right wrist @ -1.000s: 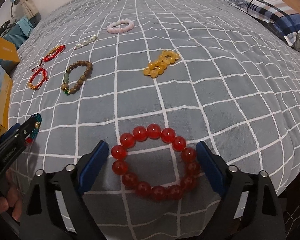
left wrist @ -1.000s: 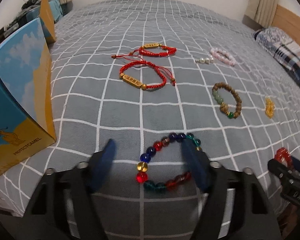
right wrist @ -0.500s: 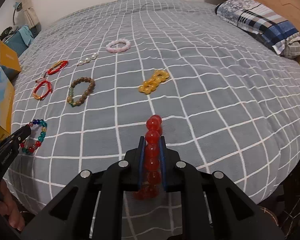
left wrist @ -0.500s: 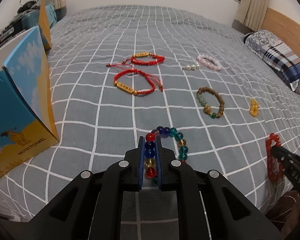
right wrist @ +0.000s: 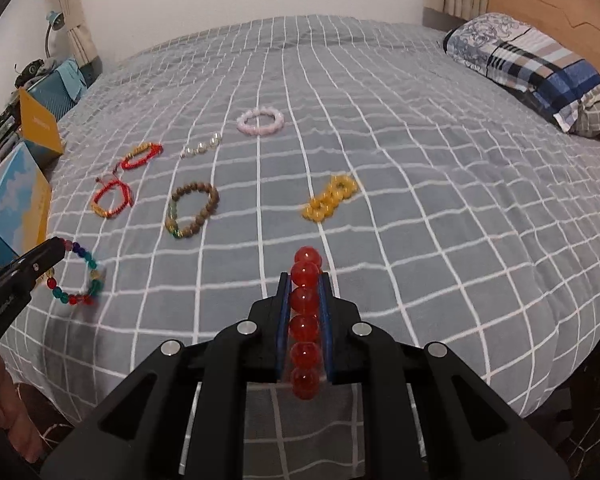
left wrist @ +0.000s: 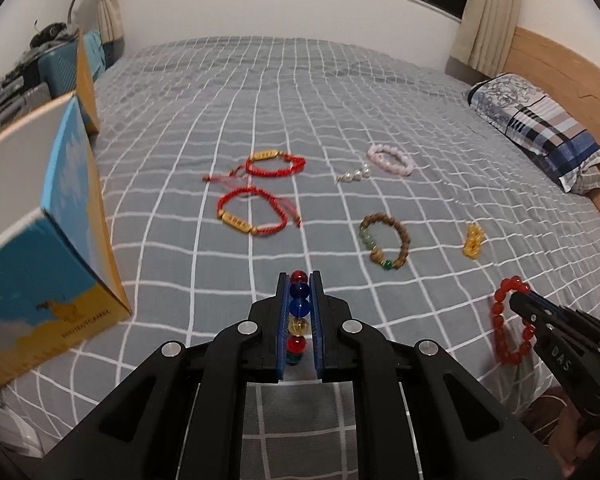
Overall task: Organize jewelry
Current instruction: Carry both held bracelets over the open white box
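Note:
My left gripper [left wrist: 299, 280] is shut on a multicolored bead bracelet [left wrist: 299, 312] and holds it above the grey checked bedspread [left wrist: 300, 100]; the bracelet hangs from it in the right wrist view [right wrist: 78, 276]. My right gripper [right wrist: 305, 280] is shut on a red bead bracelet [right wrist: 305, 324], also lifted; it dangles at the right of the left wrist view [left wrist: 510, 324]. On the bed lie two red cord bracelets [left wrist: 256, 210] [left wrist: 274, 162], a brown wooden bead bracelet [left wrist: 385, 246], a pink bead bracelet [left wrist: 390, 160], a pearl piece [left wrist: 354, 174] and a yellow bead bracelet [left wrist: 474, 240].
A blue and yellow cardboard box [left wrist: 40, 232] stands open at the bed's left edge, its flap [left wrist: 86, 80] raised. A plaid pillow [left wrist: 540, 128] lies at the far right by the wooden headboard [left wrist: 572, 64]. Luggage and clutter [left wrist: 16, 80] sit beyond the left edge.
Both grippers closed on the bracelets that lay between their fingers, then lifted them off the bedspread. Both views have risen and pulled back.

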The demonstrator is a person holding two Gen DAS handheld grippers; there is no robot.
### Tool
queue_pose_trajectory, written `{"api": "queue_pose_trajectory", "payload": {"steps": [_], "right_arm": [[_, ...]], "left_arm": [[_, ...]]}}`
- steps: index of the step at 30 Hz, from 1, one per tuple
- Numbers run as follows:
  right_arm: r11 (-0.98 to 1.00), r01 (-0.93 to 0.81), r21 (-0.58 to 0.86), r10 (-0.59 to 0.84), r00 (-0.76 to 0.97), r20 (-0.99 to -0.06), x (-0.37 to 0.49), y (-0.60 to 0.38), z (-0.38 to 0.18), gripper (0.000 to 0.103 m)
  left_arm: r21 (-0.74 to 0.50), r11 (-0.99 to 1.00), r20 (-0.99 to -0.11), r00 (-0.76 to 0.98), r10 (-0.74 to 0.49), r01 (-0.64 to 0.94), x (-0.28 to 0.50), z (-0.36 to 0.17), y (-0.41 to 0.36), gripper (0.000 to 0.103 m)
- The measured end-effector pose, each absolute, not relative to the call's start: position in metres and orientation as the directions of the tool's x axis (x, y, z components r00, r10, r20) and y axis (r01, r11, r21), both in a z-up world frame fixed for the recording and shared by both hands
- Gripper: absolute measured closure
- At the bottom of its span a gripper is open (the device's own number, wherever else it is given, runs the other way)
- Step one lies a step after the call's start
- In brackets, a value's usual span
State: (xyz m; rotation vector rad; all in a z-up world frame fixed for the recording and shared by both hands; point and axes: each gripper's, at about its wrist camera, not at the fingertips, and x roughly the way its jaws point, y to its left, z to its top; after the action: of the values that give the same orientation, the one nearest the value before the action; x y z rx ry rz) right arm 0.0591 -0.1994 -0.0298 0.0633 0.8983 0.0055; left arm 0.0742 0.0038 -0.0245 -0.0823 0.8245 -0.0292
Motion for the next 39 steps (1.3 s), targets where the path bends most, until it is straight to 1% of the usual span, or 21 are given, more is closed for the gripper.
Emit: {"api": "queue_pose_trajectory", "payload": {"steps": [10, 18, 28, 31, 36, 39], "right_arm": [[0.999, 0.017, 0.029, 0.009, 0.702, -0.712, 0.077, -0.19, 0.014, 0.09], [1.0, -0.007, 0.013, 0.014, 0.743, -0.669, 0.099, -0.171, 0.038, 0.09], [0.999, -0.047, -0.003, 0.034, 0.765, -0.644, 0.114, -0.137, 0.061, 0.09], [0.997, -0.07, -0.011, 0.048, 0.775, -0.63, 0.118, -0.121, 0.073, 0.09], [0.991, -0.132, -0.026, 0.09, 0.793, -0.602, 0.126, -0.079, 0.1, 0.09], [0.982, -0.185, -0.037, 0.129, 0.804, -0.581, 0.125, -0.046, 0.114, 0.09]], "left_arm": [[-0.086, 0.996, -0.699, 0.712, -0.066, 0.008, 0.086, 0.012, 0.004, 0.094], [-0.061, 0.998, -0.649, 0.76, -0.036, -0.005, 0.099, 0.044, 0.009, 0.094], [-0.05, 0.998, -0.644, 0.765, -0.011, -0.027, 0.106, 0.061, 0.027, 0.094], [-0.055, 0.997, -0.639, 0.769, 0.0, -0.046, 0.103, 0.074, 0.043, 0.094], [-0.035, 0.993, -0.615, 0.786, 0.069, -0.114, 0.093, 0.1, 0.079, 0.094], [-0.016, 0.984, -0.604, 0.786, 0.133, -0.179, 0.082, 0.112, 0.11, 0.094]]}}
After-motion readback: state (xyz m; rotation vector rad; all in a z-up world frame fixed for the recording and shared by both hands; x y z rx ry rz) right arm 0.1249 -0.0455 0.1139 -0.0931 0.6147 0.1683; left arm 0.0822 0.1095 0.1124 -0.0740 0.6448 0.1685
